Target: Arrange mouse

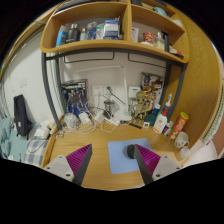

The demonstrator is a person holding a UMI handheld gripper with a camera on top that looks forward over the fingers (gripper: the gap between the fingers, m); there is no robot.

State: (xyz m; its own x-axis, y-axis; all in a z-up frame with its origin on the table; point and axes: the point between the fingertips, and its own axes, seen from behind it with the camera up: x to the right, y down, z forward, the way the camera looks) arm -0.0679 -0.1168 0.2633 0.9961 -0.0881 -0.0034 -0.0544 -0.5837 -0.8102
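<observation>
A small dark mouse (130,151) lies on a light blue mouse pad (119,160) on the wooden desk (100,140). It sits on the pad's far right part, right against the tip of my right finger. The left finger (80,158) is over bare wood to the left of the pad, and the right finger (146,159) is over the pad's right edge. My gripper (112,151) is open, with only the pad and desk between the pink pads. The right fingertip hides part of the mouse.
Bottles (179,124) and a white mug (181,140) stand at the desk's far right. Cables and small devices (78,120) crowd the back by the wall. A black bag (22,110) hangs at the left. A loaded wooden shelf (110,32) runs overhead.
</observation>
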